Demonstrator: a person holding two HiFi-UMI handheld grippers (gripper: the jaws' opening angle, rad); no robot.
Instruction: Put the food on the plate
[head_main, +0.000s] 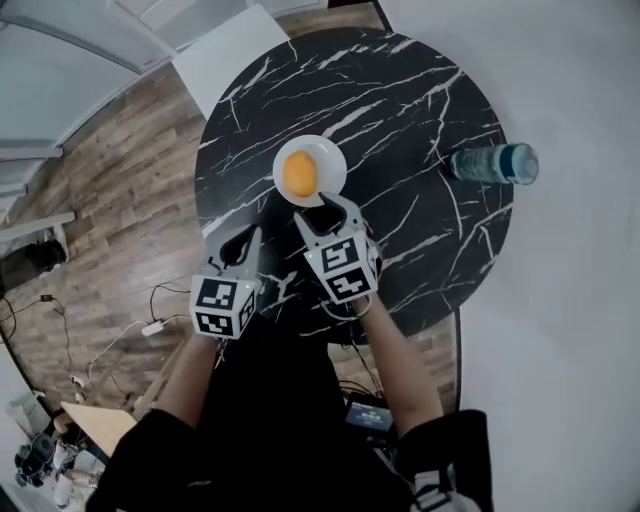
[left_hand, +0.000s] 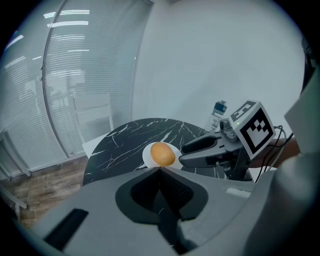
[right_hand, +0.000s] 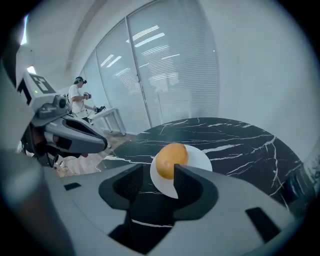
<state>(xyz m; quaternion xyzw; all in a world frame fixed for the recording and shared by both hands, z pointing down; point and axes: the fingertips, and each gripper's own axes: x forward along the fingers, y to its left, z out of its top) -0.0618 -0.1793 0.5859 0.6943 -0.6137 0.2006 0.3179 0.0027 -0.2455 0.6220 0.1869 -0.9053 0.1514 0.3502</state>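
Observation:
An orange-yellow rounded piece of food lies on a small white plate near the middle of a round black marble table. My right gripper hovers just short of the plate's near rim. Its jaws stand apart with nothing between them, and the plate and table show through the gap. My left gripper is to the left and further back, above the table's near edge. Its jaws meet, empty.
A clear water bottle lies at the table's right side. A white chair stands beyond the far left edge. Wood floor with cables lies to the left. A person works at a distant desk.

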